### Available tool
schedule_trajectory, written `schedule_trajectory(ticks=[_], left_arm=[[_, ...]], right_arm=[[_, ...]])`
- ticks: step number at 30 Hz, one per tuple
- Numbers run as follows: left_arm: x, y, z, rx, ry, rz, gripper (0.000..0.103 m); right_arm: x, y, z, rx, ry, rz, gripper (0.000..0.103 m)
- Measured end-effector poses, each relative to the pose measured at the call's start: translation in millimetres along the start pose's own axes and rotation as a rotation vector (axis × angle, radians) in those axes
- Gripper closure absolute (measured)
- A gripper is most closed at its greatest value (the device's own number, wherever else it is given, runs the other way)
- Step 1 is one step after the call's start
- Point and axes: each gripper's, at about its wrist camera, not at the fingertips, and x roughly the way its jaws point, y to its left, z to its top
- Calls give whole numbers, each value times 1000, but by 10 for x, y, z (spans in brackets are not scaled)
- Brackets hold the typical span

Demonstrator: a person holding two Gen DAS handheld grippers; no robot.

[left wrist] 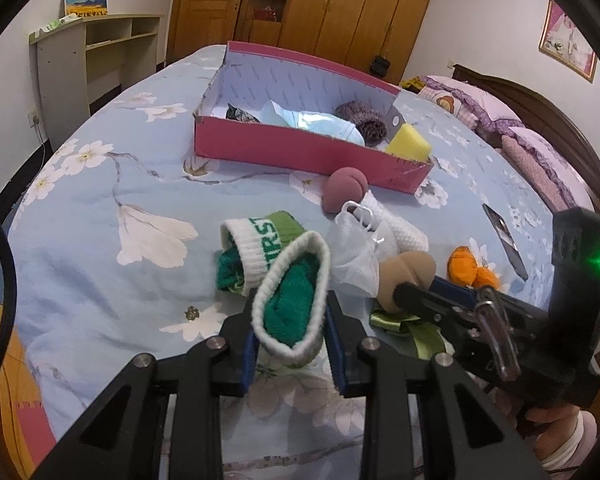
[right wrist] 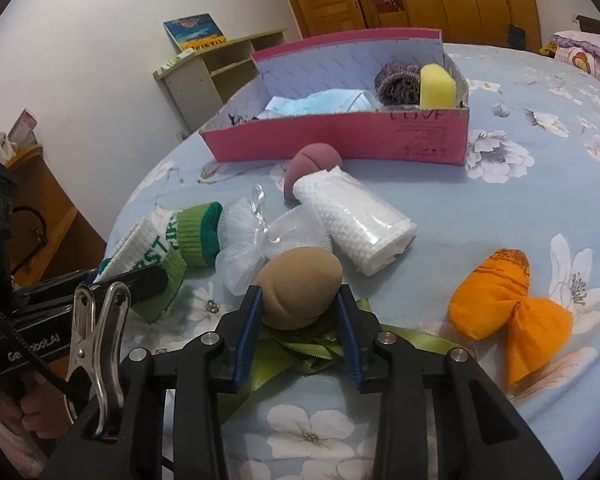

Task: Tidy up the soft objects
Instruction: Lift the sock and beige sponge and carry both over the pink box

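My left gripper [left wrist: 291,322] is shut on a green and white sock [left wrist: 290,300], pinching its cuff just above the bed. A second matching sock [left wrist: 256,246] lies behind it. My right gripper [right wrist: 299,314] is shut on a tan egg-shaped sponge [right wrist: 298,294], which also shows in the left wrist view [left wrist: 404,280]. A pink box [left wrist: 300,152] at the back holds a yellow sponge [left wrist: 409,143], a purple knit piece [left wrist: 360,120] and blue cloth [left wrist: 324,124]. A maroon sponge [right wrist: 312,166], a white rolled towel [right wrist: 360,220], a white mesh pouf [right wrist: 252,244] and an orange cloth bundle [right wrist: 500,300] lie on the bed.
A green ribbon [right wrist: 300,344] lies under the tan sponge. A dark phone [left wrist: 505,240] lies on the blue floral bedspread [left wrist: 100,272] to the right. Pillows [left wrist: 532,148] sit at the headboard. A shelf unit [left wrist: 96,52] stands by the wall beyond the bed.
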Motion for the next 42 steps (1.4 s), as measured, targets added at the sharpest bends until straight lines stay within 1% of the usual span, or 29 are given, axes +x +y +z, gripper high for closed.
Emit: schedule_trajectory(ticks=[5, 11, 20, 26, 31, 36, 42], left_arm=[[-18, 34, 19, -10, -4, 13, 73], [-71, 32, 67, -8, -17, 16, 73], [-100, 3, 290, 22, -44, 23, 73], [-90, -7, 523, 45, -68, 24, 73], [-39, 24, 785, 51, -89, 18, 73], [72, 31, 1069, 74, -110, 43, 73], [242, 50, 1301, 74, -121, 44, 73]], right_arm=[[-84, -3, -21, 3, -32, 12, 66], [-230, 59, 17, -31, -96, 10, 66], [-278, 115, 110, -84, -112, -27, 66], [-294, 85, 223, -82, -100, -26, 66], [-320, 74, 286, -103, -94, -31, 66], [-339, 17, 356, -114, -91, -52, 66], [-327, -93, 454, -108, -91, -75, 66]])
